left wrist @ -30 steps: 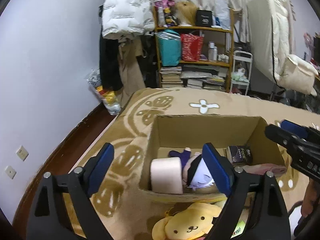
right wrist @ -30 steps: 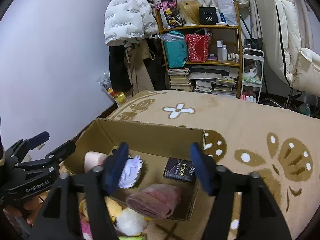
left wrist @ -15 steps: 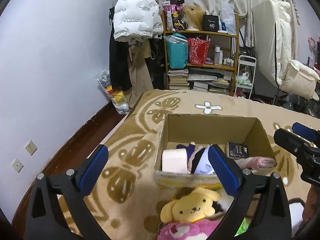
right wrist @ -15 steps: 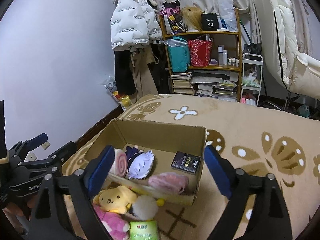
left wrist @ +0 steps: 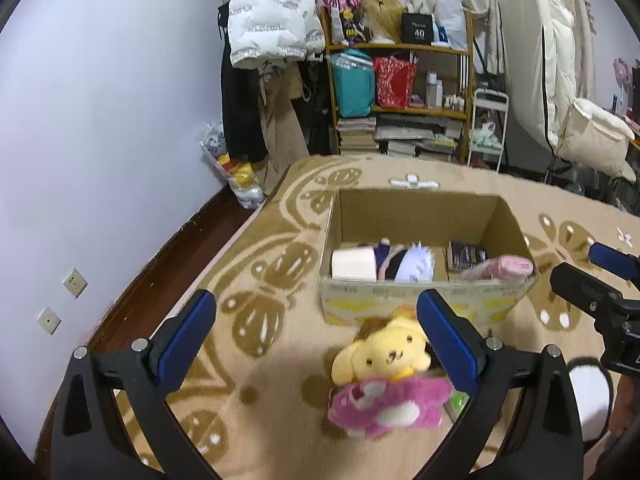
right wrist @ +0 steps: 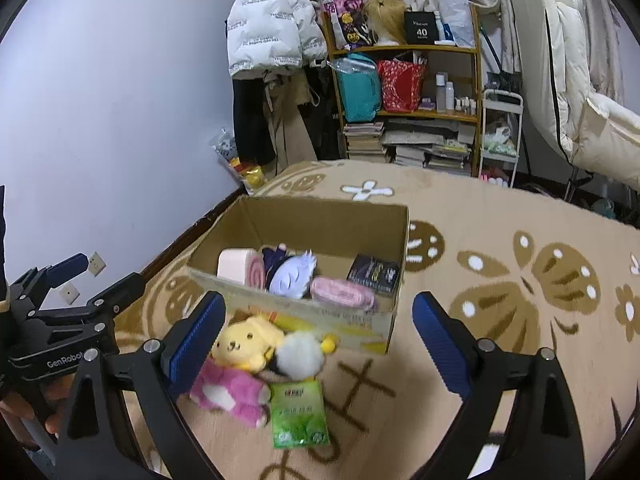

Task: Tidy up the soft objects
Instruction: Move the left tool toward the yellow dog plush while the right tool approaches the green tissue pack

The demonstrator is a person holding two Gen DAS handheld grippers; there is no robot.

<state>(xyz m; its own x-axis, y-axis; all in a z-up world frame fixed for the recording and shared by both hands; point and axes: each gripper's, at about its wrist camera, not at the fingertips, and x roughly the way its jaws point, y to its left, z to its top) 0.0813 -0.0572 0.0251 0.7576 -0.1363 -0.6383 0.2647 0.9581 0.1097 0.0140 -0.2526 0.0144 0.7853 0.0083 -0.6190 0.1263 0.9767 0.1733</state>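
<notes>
An open cardboard box point(left wrist: 420, 304) point(right wrist: 304, 316) stands on the patterned rug. It holds a pink towel roll point(left wrist: 354, 264) point(right wrist: 236, 266), a white-haired doll point(left wrist: 416, 266) point(right wrist: 292, 276), a pink rolled cloth point(left wrist: 508, 266) point(right wrist: 344, 292) and a black packet point(left wrist: 466, 256) point(right wrist: 374, 274). In front of the box lie a yellow dog plush in pink point(left wrist: 384, 376) point(right wrist: 240, 360), a white fluffy ball point(right wrist: 298, 354) and a green tissue pack point(right wrist: 300, 414). My left gripper point(left wrist: 316, 340) is open and empty above the plush. My right gripper point(right wrist: 318, 340) is open and empty above the toys.
A wooden shelf point(left wrist: 400, 92) point(right wrist: 408, 84) with bags and books stands at the back, coats point(left wrist: 264, 80) hang beside it. A wall runs along the left with bare floor point(left wrist: 176, 256) beside the rug. A cream chair point(left wrist: 592, 140) stands at the right.
Both grippers have pulled back and up from the box. The yellow plush, fluffy ball and green pack in front of the box have come into full view.
</notes>
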